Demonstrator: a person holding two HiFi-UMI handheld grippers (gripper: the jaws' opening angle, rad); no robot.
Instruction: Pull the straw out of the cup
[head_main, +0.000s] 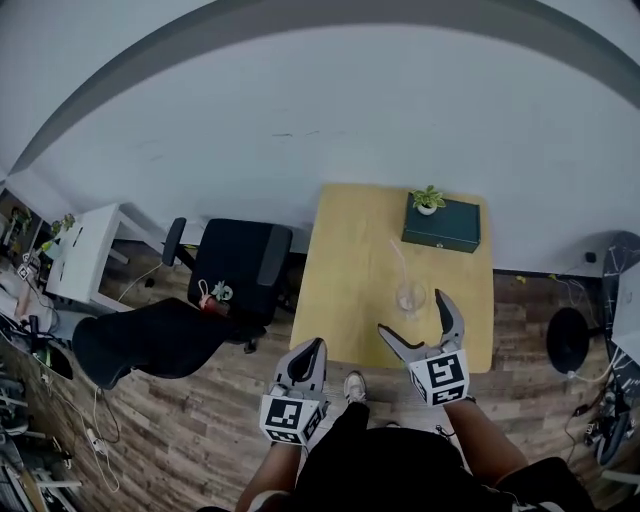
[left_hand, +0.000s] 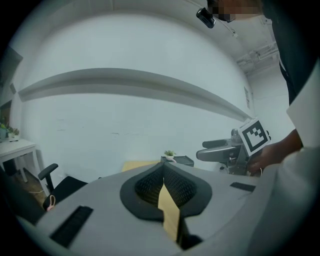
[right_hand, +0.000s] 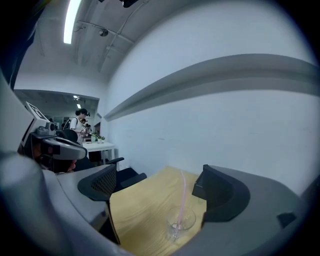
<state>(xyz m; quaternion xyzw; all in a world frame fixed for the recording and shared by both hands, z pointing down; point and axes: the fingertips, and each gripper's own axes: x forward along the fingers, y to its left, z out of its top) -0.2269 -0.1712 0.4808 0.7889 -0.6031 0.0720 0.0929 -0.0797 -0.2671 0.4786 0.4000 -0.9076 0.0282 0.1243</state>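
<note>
A clear glass cup stands near the front edge of the wooden table, with a pale pink straw leaning out of it toward the back left. My right gripper is open just in front of the cup, one finger on each side and neither touching it. In the right gripper view the cup and straw sit ahead of the right gripper, close to its right finger. My left gripper is shut and empty, off the table's front left corner. In its own view the left gripper has its pads pressed together.
A dark green box with a small potted plant sits at the table's back right. A black office chair stands left of the table, a white desk further left, and a black stool to the right. The white wall lies behind.
</note>
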